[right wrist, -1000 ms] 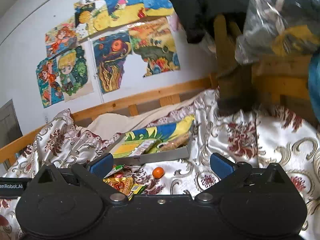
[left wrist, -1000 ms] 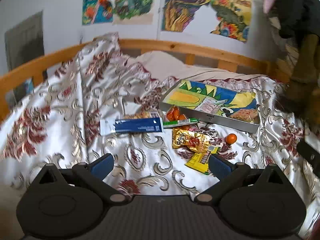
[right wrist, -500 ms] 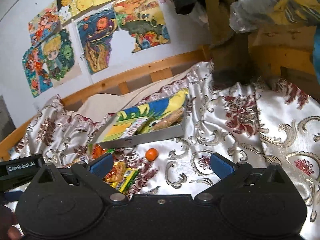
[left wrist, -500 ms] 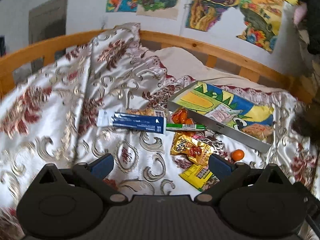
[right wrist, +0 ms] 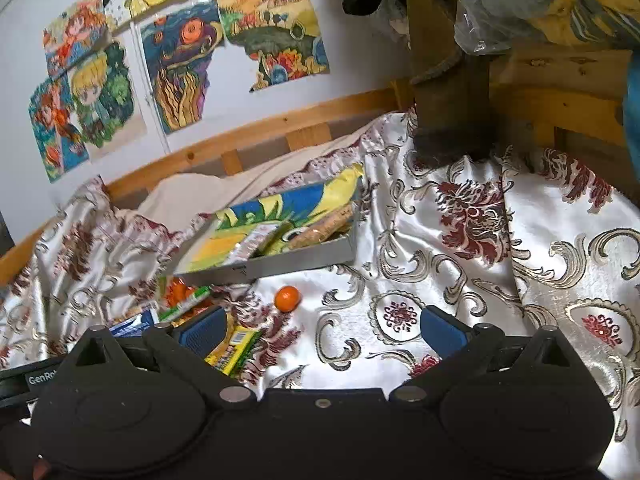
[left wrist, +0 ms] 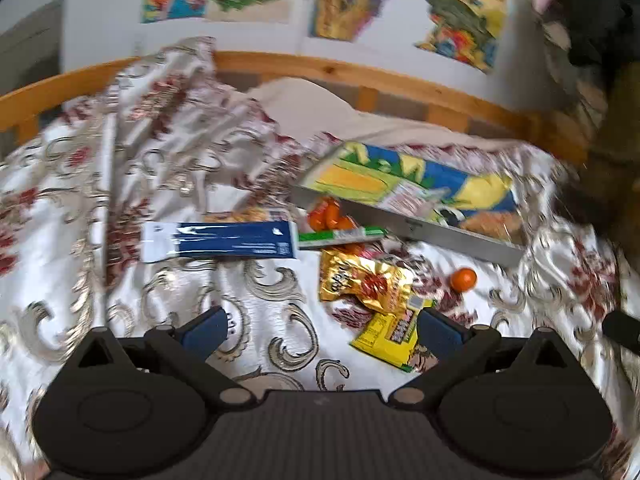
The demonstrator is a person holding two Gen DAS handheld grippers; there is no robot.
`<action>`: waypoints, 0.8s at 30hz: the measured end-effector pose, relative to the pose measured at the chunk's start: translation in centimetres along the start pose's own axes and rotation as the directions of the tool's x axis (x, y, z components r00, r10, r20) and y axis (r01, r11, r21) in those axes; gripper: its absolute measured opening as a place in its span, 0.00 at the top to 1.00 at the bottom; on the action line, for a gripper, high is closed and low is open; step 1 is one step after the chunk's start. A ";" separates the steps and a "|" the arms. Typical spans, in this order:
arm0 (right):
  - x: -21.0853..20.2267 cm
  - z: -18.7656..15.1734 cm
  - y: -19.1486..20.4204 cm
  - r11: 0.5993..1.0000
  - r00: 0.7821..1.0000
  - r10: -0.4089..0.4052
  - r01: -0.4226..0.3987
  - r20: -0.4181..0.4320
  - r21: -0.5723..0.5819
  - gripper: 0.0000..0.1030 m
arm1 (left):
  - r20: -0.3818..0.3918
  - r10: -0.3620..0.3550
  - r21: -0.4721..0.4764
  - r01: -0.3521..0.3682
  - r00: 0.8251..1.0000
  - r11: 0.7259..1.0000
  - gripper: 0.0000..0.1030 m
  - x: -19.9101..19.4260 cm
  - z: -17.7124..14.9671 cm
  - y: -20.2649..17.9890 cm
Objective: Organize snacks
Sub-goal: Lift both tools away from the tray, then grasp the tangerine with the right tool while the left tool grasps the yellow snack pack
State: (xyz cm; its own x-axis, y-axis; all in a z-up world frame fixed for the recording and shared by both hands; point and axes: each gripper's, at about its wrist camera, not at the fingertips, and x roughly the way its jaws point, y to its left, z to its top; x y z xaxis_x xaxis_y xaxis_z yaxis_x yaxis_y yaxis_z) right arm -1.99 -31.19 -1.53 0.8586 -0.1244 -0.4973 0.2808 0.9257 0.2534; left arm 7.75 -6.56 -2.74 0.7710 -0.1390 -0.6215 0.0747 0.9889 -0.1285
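Tray [left wrist: 460, 236]: grey, shallow, at 1 o'clock, holding a yellow-blue bag [left wrist: 404, 182].
Blue pack [left wrist: 220, 240]: long, flat, at 10 o'clock.
Green stick [left wrist: 340, 235]: just right of it.
Gold pouch [left wrist: 360, 280]: crumpled, centre.
Yellow packet [left wrist: 388, 336]: at 5 o'clock.
Orange ball [left wrist: 464, 279]: loose, at 3 o'clock.

Snack packets [left wrist: 364, 282] — patterned bedspread [left wrist: 256, 292]

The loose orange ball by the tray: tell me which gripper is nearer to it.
Right, narrowly. The orange ball lies just ahead of the open right gripper, slightly toward its left finger. From the open left gripper it sits ahead, off beyond the right finger.
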 end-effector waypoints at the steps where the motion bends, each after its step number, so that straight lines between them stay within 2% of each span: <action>1: 0.2 0.0 0.2 1.000 1.000 -0.008 0.008 -0.008 -0.006 0.01 | -0.006 -0.026 0.017 0.026 1.000 1.000 0.00 0.6 -0.1 0.2; 6: 1.7 -0.3 1.9 0.995 0.998 -0.013 0.006 -0.065 -0.102 0.01 | -0.025 -0.109 0.107 0.111 0.994 0.988 0.00 3.1 -1.1 0.6; 12: 4.1 0.0 3.8 0.977 0.995 0.039 -0.058 -0.096 -0.207 0.01 | -0.037 -0.169 0.195 0.173 0.985 0.965 0.00 5.1 -1.5 0.5; 18: 7.9 1.6 4.8 0.939 0.991 0.092 -0.119 -0.099 -0.323 0.01 | -0.048 -0.217 0.195 0.223 0.975 0.955 0.00 6.7 -1.0 0.1; 24: 11.4 3.3 4.7 0.933 0.989 0.111 -0.137 -0.098 -0.332 0.01 | -0.078 -0.242 0.197 0.253 0.967 0.947 0.00 8.7 -0.6 -1.0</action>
State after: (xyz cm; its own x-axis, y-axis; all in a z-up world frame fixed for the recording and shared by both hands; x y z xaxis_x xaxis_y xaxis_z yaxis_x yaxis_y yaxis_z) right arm 10.53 -29.41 -3.26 0.8382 0.0146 -0.5452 0.0015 0.9996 0.0291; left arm 14.04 -8.78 -8.50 0.6780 -0.3782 -0.6303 0.3906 0.9118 -0.1269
